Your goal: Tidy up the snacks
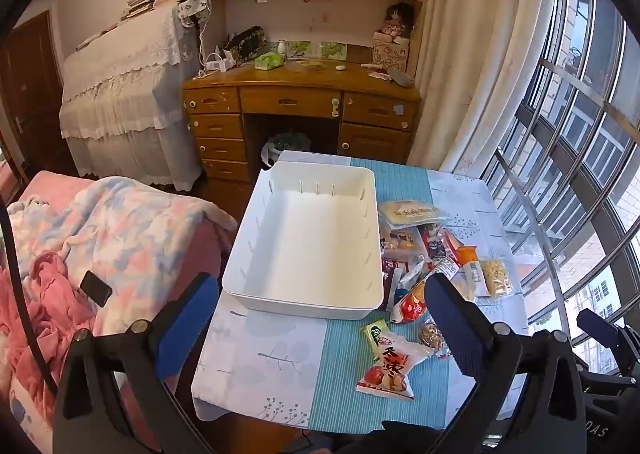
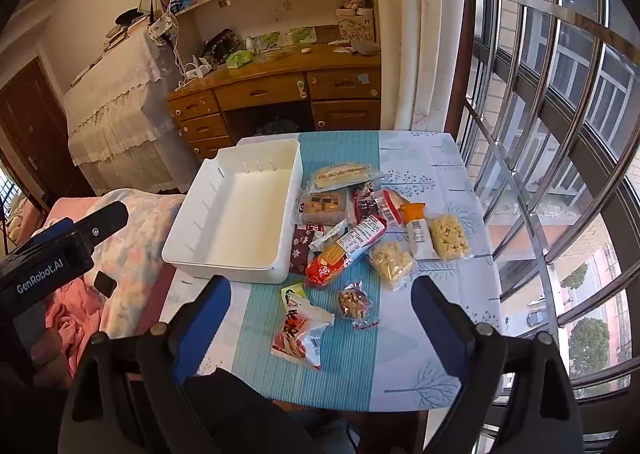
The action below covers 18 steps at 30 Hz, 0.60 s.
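White plastic bin [image 2: 236, 213] empty on the left of the worktop [image 2: 420, 366], snack packets [image 2: 360, 230] heaped just to its right, left claw [image 1: 320, 318] jaws wide apart, holding nothing, right claw [image 2: 320, 314] likewise spread and empty

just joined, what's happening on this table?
Snack sorting, not yet begun. A person holds the left gripper and right gripper, both open and empty, above the table. The white bin is empty. The snack packets lie loose beside it, none picked up.
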Available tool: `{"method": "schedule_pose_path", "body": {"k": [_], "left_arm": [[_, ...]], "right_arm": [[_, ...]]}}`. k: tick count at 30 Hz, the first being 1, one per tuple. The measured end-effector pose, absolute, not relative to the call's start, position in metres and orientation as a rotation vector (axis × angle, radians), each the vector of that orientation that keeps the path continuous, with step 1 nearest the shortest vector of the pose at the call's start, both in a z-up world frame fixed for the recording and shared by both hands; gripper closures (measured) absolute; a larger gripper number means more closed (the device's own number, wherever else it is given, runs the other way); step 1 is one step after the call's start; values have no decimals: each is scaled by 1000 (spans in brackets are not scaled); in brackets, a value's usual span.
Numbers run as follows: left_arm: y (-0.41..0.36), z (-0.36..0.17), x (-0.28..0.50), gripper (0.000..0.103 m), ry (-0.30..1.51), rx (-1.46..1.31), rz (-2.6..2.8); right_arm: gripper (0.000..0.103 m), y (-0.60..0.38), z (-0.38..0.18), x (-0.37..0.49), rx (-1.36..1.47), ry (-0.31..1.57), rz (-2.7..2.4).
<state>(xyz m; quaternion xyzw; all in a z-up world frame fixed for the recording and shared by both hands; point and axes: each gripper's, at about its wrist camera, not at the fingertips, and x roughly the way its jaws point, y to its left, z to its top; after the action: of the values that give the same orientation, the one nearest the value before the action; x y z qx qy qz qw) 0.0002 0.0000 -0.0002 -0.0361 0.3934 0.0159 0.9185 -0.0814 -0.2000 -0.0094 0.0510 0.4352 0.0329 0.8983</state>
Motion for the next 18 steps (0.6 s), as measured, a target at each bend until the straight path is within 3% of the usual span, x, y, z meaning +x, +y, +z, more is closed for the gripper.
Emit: {"method": "schedule_pose_path", "body": {"k": [18], "left_arm": [[-2,3,5,1,808,-59,43]], "right_arm": [[11,-200,-9,-78,116,899,67]]}}
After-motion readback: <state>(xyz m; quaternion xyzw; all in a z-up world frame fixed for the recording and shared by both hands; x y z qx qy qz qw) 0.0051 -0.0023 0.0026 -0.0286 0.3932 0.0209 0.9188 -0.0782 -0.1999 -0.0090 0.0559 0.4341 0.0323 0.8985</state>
